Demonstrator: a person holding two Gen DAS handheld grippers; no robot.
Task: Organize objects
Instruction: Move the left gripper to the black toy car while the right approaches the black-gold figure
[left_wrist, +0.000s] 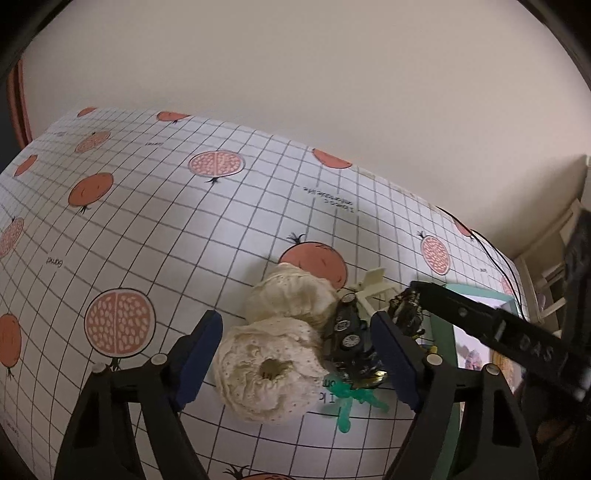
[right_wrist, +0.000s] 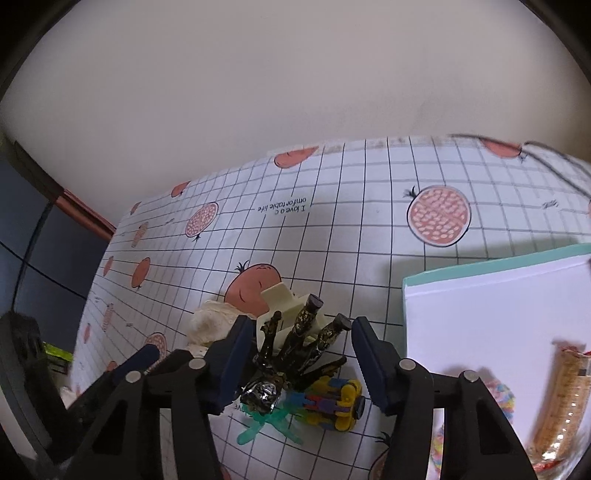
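Pomegranate-print counter (left_wrist: 155, 236) carries an unsorted heap: lace scrunchies (left_wrist: 267, 373), black claw clip (right_wrist: 295, 350). Both grippers (left_wrist: 295, 363) (right_wrist: 295, 363) gape wide, empty; sorting seems barely begun.

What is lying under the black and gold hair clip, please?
Under the black and gold hair clip lie a green plastic piece and the tablecloth. The clip covers the green piece's middle, so its full shape cannot be seen.

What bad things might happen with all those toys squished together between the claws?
The black gold-flecked clip lies tangled over the cream clip and the green star toy, so the right claw closing here might drag several things along. The left claw is open around the lace scrunchie, which touches the pile, so lifting it may tip the pile.
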